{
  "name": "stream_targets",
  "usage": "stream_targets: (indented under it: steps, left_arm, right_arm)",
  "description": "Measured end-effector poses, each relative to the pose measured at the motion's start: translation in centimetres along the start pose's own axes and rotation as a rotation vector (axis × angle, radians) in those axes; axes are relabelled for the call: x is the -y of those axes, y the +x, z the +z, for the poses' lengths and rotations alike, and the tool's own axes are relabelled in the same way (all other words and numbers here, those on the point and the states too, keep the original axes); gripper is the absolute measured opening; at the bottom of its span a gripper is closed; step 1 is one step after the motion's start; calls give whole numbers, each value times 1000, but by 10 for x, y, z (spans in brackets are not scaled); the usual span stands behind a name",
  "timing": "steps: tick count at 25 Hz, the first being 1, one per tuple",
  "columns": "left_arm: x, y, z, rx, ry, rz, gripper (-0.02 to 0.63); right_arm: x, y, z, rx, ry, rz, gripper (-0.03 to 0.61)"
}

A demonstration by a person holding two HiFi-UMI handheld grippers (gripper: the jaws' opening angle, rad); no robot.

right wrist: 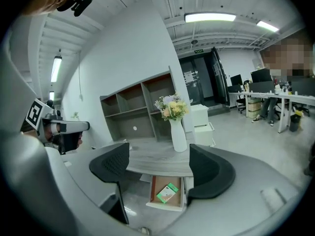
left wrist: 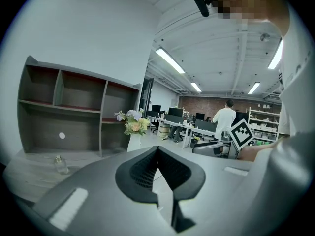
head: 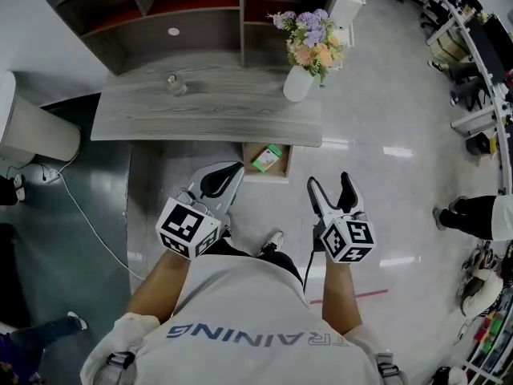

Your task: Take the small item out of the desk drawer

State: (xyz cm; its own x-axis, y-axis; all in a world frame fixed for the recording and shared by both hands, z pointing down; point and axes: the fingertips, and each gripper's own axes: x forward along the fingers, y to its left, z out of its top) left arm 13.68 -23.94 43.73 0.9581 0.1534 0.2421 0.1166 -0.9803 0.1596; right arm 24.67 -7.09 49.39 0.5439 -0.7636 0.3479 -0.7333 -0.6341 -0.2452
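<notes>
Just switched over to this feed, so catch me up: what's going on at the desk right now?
A person stands in front of the desk with a gripper in each hand. The drawer under the desktop is open, and a small green-and-white box lies inside it, untouched. The right gripper is open and empty, held short of the drawer and pointed toward it. The left gripper is shut on nothing, off to the side. The box is not yet out.
</notes>
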Motion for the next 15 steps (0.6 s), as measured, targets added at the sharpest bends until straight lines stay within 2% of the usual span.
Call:
stream_targets:
  steps: [3,7,15]
  left_arm:
    - [-7,-1,-5,-16,-4,4,-2]
    - [-23,-3,-19,-48,-14,12,-2]
    - [-58,7,-53,-99,-30,23,-2]
  right_arm:
    - [1,14,-23,-53,107,15,400]
    - [6,44,-82,-181,284,-5,410]
    - [4,124,-192,-378,324,-108,413]
